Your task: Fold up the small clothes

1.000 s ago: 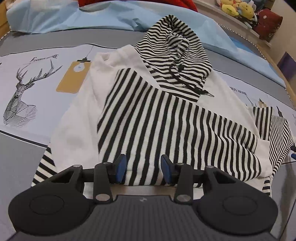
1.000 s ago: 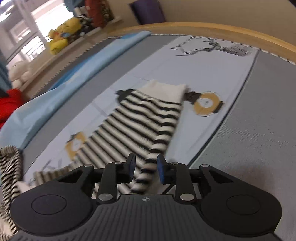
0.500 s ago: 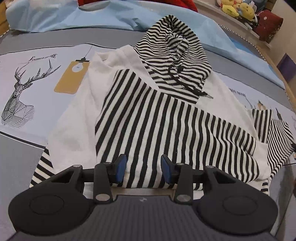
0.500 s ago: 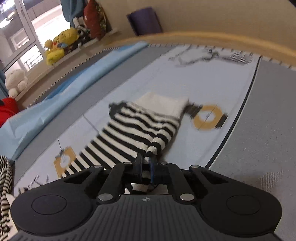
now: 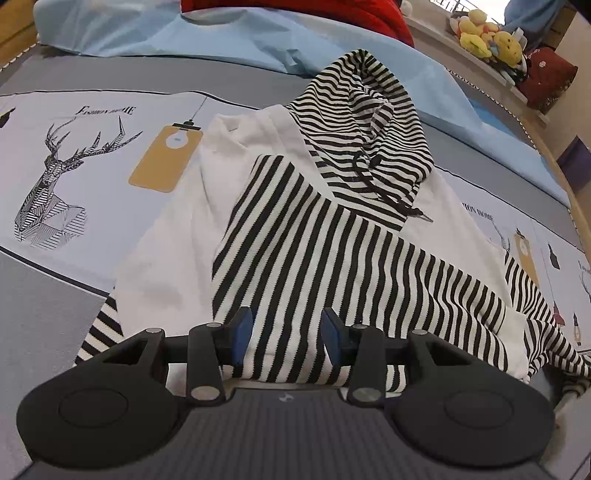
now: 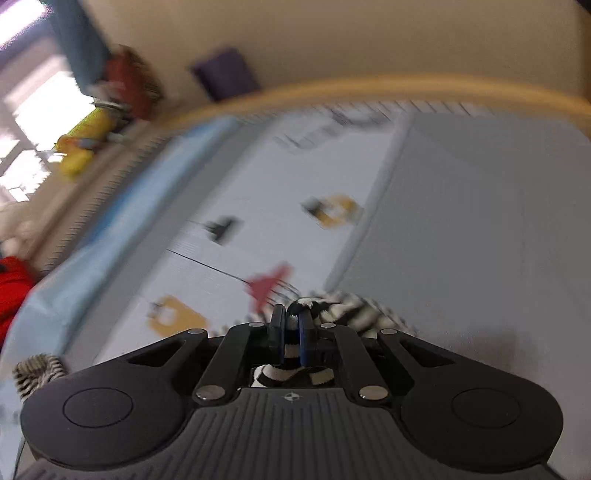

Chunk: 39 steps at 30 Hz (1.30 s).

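A small hoodie [image 5: 332, 251], white with black stripes, lies face up on the bed, its striped hood [image 5: 369, 129] at the far end. One striped sleeve is folded across the chest. My left gripper [image 5: 286, 334] hangs over the near hem, its blue pads apart with the striped cloth under and between them, not pinched. The other sleeve [image 5: 535, 314] trails off to the right. In the blurred right wrist view my right gripper [image 6: 291, 325] is shut on that striped sleeve [image 6: 347, 310], which bunches around the fingertips, lifted off the sheet.
The bed sheet [image 5: 74, 155] has deer and tag prints and grey bands. A light blue blanket [image 5: 184, 33] and a red cloth [image 5: 295, 11] lie at the far edge. Plush toys [image 5: 487, 33] sit on a ledge beyond the wooden bed rim [image 6: 369, 88].
My right gripper closed on the striped sleeve and pulled it up off the sheet, swinging the view. The left gripper stayed over the hem.
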Motion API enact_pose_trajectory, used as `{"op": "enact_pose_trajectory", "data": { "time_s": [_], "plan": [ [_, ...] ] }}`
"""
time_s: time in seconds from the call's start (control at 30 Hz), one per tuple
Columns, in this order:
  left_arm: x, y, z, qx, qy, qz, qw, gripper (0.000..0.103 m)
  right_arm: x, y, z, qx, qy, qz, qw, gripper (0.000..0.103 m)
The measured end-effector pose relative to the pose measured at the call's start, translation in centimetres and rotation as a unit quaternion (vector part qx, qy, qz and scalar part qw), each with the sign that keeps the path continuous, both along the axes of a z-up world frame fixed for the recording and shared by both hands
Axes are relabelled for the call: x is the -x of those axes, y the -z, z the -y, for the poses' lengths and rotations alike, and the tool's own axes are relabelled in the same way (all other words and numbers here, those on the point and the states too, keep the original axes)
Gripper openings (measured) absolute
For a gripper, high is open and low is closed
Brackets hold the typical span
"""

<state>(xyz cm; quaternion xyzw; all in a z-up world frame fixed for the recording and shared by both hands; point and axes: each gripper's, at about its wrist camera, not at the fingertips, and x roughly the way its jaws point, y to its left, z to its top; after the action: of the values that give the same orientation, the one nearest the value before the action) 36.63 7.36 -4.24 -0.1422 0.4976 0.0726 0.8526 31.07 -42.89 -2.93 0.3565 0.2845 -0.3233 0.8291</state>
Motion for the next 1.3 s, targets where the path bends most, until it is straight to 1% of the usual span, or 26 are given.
{"op": "enact_pose_trajectory", "data": {
  "time_s": [0.03,0.1,0.13,0.2,0.23,0.27,0.3,0.33,0.37,0.4,0.43,0.47,0.5,0.6,0.63,0.67,0.7,0.77,0.8,0.87,0.97,1.07,1.1,1.17,1.23,1.3],
  "plan": [
    [0.0,0.0,-0.1,-0.002,-0.001,0.000,1.0000,0.045,-0.5,0.4,0.2,-0.002,0.004,0.003,1.000,0.006],
    [-0.1,-0.1,-0.5,-0.002,-0.008,0.002,1.0000,0.045,-1.7,0.0,-0.3,0.050,-0.001,-0.001,0.999,0.006],
    [-0.2,-0.2,-0.8,-0.002,-0.012,0.003,0.9999,0.045,-2.1,-0.8,-1.2,0.085,-0.013,0.006,0.996,0.006],
    [-0.5,-0.3,-1.4,-0.005,-0.024,0.005,0.9997,0.045,-2.6,-2.4,-4.4,0.153,-0.063,0.039,0.986,0.006],
    [-0.7,-0.3,-1.8,-0.005,-0.031,0.006,0.9995,0.045,-2.9,-3.2,-6.7,0.187,-0.110,0.061,0.974,0.006],
    [-0.8,-0.4,-2.2,-0.003,-0.039,0.007,0.9992,0.045,-3.3,-3.9,-9.4,0.215,-0.173,0.084,0.957,0.006],
    [-0.8,-0.4,-2.7,-0.002,-0.050,0.008,0.9987,0.045,-3.5,-4.3,-12.7,0.239,-0.256,0.111,0.930,0.007],
    [-0.9,-0.5,-3.2,-0.001,-0.060,0.009,0.9982,0.045,-3.4,-4.5,-15.5,0.254,-0.324,0.132,0.902,0.007],
    [-0.9,-0.5,-3.6,0.000,-0.068,0.009,0.9976,0.045,-3.0,-4.5,-18.2,0.260,-0.392,0.149,0.870,0.008],
    [-1.0,-0.4,-4.0,0.000,-0.075,0.008,0.9971,0.045,-2.7,-4.2,-20.9,0.254,-0.467,0.157,0.832,0.009],
    [-1.0,-0.4,-4.3,0.002,-0.081,0.006,0.9967,0.045,-2.3,-3.5,-23.2,0.229,-0.536,0.152,0.798,0.010],
    [-1.0,-0.3,-4.7,0.004,-0.085,0.004,0.9964,0.045,-2.2,-2.5,-24.9,0.196,-0.588,0.139,0.772,0.011],
    [-1.0,-0.2,-5.0,0.007,-0.088,0.002,0.9961,0.045,-2.1,-1.3,-26.4,0.165,-0.626,0.116,0.753,0.011],
    [-1.1,0.1,-5.6,0.018,-0.098,-0.002,0.9950,0.045,-2.2,1.2,-29.0,0.135,-0.674,0.045,0.725,0.013],
    [-1.2,0.2,-5.8,0.025,-0.101,-0.004,0.9945,0.045,-2.2,1.5,-29.3,0.134,-0.680,0.036,0.719,0.015],
    [-1.2,0.4,-6.1,0.035,-0.105,-0.006,0.9939,0.045,-2.3,1.6,-29.4,0.137,-0.681,0.029,0.719,0.017],
    [-1.2,0.7,-6.5,0.047,-0.111,-0.009,0.9927,0.045,-2.6,1.7,-29.3,0.138,-0.677,0.020,0.723,0.019],
    [-1.2,1.2,-7.1,0.059,-0.121,-0.015,0.9908,0.045,-3.3,1.5,-29.1,0.139,-0.660,0.008,0.738,0.028],
    [-1.2,1.5,-7.4,0.062,-0.125,-0.018,0.9900,0.045,-3.7,1.6,-28.5,0.137,-0.649,0.003,0.748,0.029],
    [-1.1,2.0,-7.8,0.068,-0.134,-0.022,0.9884,0.045,-4.2,2.0,-27.5,0.132,-0.619,-0.015,0.774,0.033],
    [-1.1,3.0,-8.3,0.090,-0.144,-0.029,0.9851,0.045,-6.0,3.6,-24.6,0.115,-0.553,-0.069,0.822,0.033],
    [-1.3,3.8,-8.3,0.109,-0.152,-0.036,0.9817,0.045,-7.3,5.6,-20.4,0.066,-0.463,-0.127,0.875,0.033],
    [-1.4,4.0,-8.2,0.111,-0.151,-0.036,0.9816,0.045,-7.6,6.2,-19.0,0.046,-0.435,-0.140,0.888,0.033],
    [-1.7,4.3,-7.9,0.111,-0.148,-0.039,0.9820,0.045,-7.6,7.2,-17.1,0.013,-0.406,-0.142,0.902,0.030],
    [-1.9,4.6,-7.6,0.112,-0.148,-0.039,0.9818,0.045,-7.8,7.4,-16.2,-0.002,-0.392,-0.139,0.910,0.025],
    [-2.1,4.8,-7.5,0.113,-0.148,-0.040,0.9818,0.045,-7.6,7.3,-15.8,-0.006,-0.381,-0.134,0.915,0.025]
  ]
}}
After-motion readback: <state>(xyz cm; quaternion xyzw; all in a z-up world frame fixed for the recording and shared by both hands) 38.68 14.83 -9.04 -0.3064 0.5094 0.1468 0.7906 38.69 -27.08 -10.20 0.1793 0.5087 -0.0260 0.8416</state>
